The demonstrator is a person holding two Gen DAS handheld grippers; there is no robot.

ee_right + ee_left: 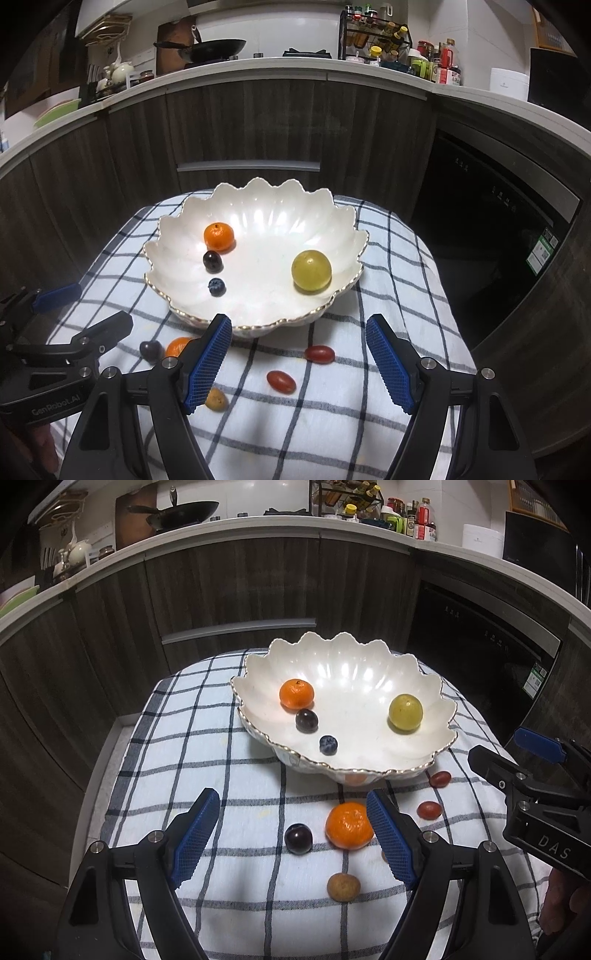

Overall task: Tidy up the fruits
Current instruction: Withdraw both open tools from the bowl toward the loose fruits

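- A home kitchen, lived in and in use.
- A pale counter (295, 68) curves across the far side, above dark wood-grain cabinet doors (258, 122).
- On it at far left a black wok (218, 48) sits before a wooden board.
- A wire spice rack (373, 35) of bottles stands farther right, with sauce bottles and jars (439, 66) just beside it.
- At right, a black built-in appliance (491, 229) carries an energy label.
- Near, a scalloped white bowl (258, 218) of fruit rests on a checked cloth (399, 295).
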